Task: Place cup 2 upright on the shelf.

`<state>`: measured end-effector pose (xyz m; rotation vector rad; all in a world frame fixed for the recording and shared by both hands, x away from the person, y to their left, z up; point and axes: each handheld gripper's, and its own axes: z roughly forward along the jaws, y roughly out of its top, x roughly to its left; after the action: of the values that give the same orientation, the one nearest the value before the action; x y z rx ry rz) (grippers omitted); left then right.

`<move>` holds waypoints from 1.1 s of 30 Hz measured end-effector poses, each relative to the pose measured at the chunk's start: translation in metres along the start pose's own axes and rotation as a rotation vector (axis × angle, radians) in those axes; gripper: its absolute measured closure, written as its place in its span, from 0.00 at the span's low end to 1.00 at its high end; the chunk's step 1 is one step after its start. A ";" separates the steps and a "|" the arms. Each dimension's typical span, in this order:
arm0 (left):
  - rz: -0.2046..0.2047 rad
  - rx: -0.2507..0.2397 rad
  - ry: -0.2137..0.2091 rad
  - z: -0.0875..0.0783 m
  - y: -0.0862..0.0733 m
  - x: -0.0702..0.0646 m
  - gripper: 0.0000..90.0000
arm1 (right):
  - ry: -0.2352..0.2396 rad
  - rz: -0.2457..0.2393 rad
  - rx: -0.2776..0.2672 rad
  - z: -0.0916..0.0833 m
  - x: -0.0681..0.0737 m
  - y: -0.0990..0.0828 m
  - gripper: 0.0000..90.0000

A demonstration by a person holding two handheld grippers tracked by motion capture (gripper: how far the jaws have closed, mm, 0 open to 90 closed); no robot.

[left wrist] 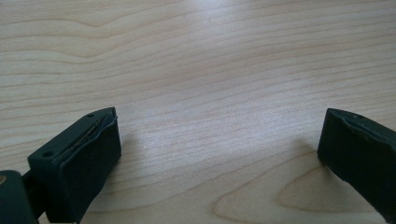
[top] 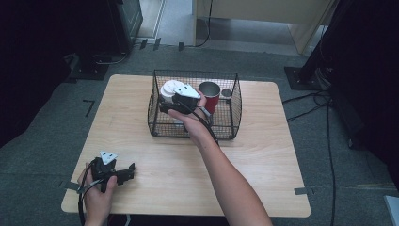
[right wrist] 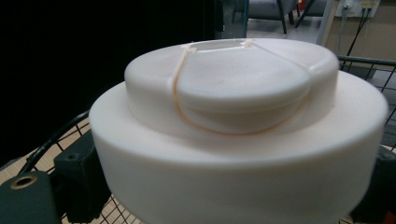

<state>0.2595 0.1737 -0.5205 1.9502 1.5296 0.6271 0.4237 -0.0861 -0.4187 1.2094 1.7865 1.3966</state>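
A black wire basket (top: 235, 101) stands on the wooden table (top: 263, 155) toward the back. My right gripper (top: 164, 102) is over the basket's left part, shut on a white lidded cup (top: 170, 88). In the right gripper view the cup's white lid (right wrist: 233, 116) sits close between the two black jaws, with basket wire behind it. A red cup (top: 210, 94) stands upright inside the basket, just right of the hand. My left gripper (top: 129, 172) rests near the table's front left corner. It is open, with bare wood between its fingers (left wrist: 84, 158).
A small grey round object (top: 226, 93) lies in the basket's back right corner. Cables run over the floor at the right. Dark equipment stands beyond the table at the back left and right. Bare wood spans the table's front and right.
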 end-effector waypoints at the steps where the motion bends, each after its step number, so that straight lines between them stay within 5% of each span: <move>1: 0.000 0.000 0.000 0.000 0.000 0.000 0.00 | -0.001 0.002 0.004 0.000 0.000 -0.001 0.10; 22: 0.000 0.000 0.000 0.000 0.000 0.000 0.00 | 0.008 0.053 0.066 -0.011 -0.004 -0.011 0.10; 33: 0.000 0.000 0.000 0.000 0.000 0.000 0.00 | 0.055 0.015 0.076 -0.016 -0.001 -0.011 0.05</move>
<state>0.2595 0.1737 -0.5205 1.9508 1.5295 0.6269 0.4068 -0.0946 -0.4243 1.2364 1.8871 1.3935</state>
